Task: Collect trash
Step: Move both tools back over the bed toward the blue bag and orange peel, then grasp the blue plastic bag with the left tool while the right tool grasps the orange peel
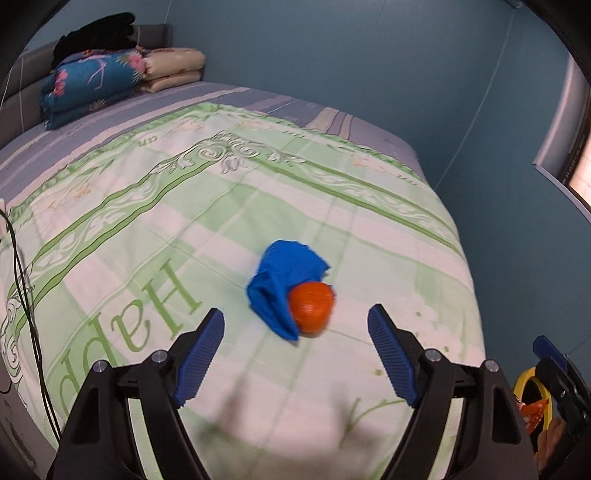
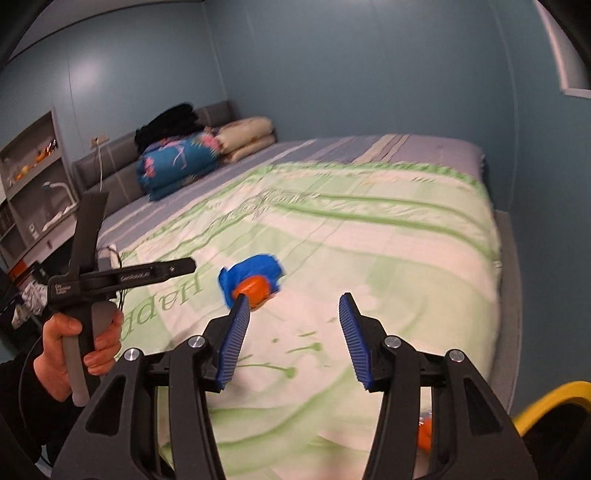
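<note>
A crumpled blue wrapper (image 1: 284,284) lies on the green-and-white bedspread (image 1: 184,221), with an orange ball-like piece (image 1: 312,308) against its near side. My left gripper (image 1: 295,354) is open and empty, hovering just short of them. In the right wrist view the same blue wrapper (image 2: 255,269) and orange piece (image 2: 255,290) lie ahead to the left of my right gripper (image 2: 291,339), which is open and empty. A yellow-rimmed bin (image 1: 532,391) with an orange packet (image 1: 533,410) inside sits at the lower right, also showing in the right wrist view (image 2: 554,402).
Folded quilts (image 1: 92,85) and dark clothing (image 1: 96,33) are stacked at the bed's head. A black cable (image 1: 26,295) hangs over the left bed edge. Blue walls bound the bed's far side. A shelf unit (image 2: 33,177) stands left of the bed.
</note>
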Demonstrator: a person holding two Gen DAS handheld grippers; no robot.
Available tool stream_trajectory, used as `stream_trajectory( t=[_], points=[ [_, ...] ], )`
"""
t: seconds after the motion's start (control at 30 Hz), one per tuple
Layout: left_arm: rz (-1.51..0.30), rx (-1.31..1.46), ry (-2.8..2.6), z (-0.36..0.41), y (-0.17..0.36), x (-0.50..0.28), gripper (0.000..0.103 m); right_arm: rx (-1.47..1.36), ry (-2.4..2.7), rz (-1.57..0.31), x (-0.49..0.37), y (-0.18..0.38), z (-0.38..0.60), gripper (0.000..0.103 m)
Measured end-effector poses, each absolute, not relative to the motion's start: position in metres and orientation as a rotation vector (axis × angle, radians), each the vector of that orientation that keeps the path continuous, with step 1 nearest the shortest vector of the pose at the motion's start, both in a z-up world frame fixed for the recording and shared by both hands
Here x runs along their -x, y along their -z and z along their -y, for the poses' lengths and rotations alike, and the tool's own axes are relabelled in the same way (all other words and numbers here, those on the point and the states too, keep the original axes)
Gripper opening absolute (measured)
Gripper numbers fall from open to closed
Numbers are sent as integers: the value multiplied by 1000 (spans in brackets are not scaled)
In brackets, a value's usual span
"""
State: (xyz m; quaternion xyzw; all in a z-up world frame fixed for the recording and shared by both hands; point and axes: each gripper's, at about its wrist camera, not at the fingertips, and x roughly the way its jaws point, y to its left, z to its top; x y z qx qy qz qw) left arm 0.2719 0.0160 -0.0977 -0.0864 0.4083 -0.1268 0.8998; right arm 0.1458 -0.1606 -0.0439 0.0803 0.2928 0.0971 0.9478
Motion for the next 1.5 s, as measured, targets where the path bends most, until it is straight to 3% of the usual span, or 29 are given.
stream_trajectory(
  t=[0.83, 1.0, 1.17, 1.5],
  points=[
    [-1044, 132, 297, 6, 172, -407, 75, -178, -312, -773, -232, 108, 101, 48],
    [-1075, 67, 302, 24, 183, -412, 58, -174, -300, -775, -241, 112, 102, 48],
    [-1092, 49, 312, 29, 190, -415, 32, -140, -302, -789, -256, 116, 92, 48],
    [-1101, 75, 307, 17, 198, -428, 22, -72, -326, -826, -291, 135, 65, 48]
  ],
)
